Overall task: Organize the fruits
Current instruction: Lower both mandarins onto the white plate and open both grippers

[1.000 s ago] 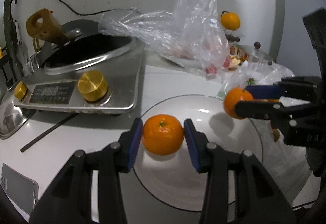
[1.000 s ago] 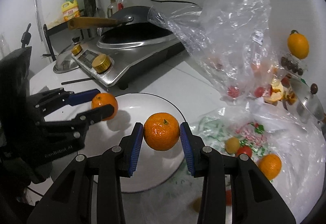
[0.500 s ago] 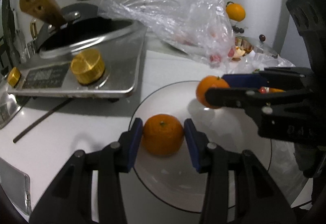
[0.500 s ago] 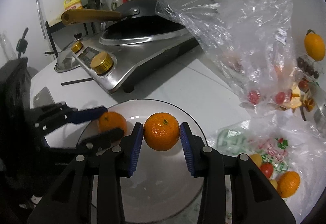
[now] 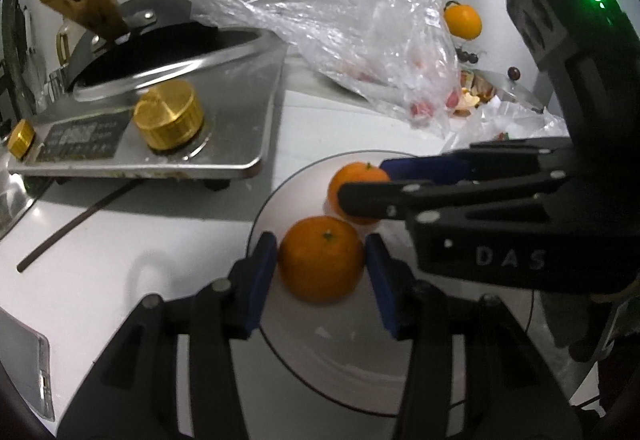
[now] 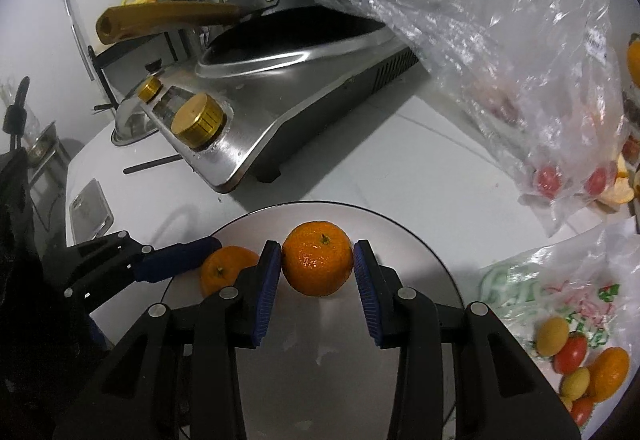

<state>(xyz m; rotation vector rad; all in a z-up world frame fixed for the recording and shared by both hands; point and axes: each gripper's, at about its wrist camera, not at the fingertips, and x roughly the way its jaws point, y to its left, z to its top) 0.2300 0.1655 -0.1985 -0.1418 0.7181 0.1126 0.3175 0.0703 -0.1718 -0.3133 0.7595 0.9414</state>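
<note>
A white plate [image 5: 340,356] [image 6: 404,236] lies on the white counter. One orange [image 5: 320,260] [image 6: 222,272] rests on it between the blue pads of my left gripper [image 5: 321,272]. Those jaws are opening, and a thin gap shows beside the fruit. My right gripper [image 6: 317,272] [image 5: 362,180] is shut on a second orange [image 6: 318,264] [image 5: 354,180], held low over the plate's far side, right beside the first orange. In the left wrist view the right gripper's near finger hides part of that fruit.
A steel cooker [image 5: 224,128] with gold knobs and a wok stands behind the plate on the left. A clear bag [image 6: 520,52] with red fruits lies behind it. Small tomatoes and oranges [image 6: 580,364] sit on a printed bag on the right. A dark stick [image 5: 76,224] and a phone [image 6: 90,208] lie on the left.
The right gripper has carried its orange left and down over the plate, up to the left one's orange. The left gripper's pads have spread slightly off their orange.
</note>
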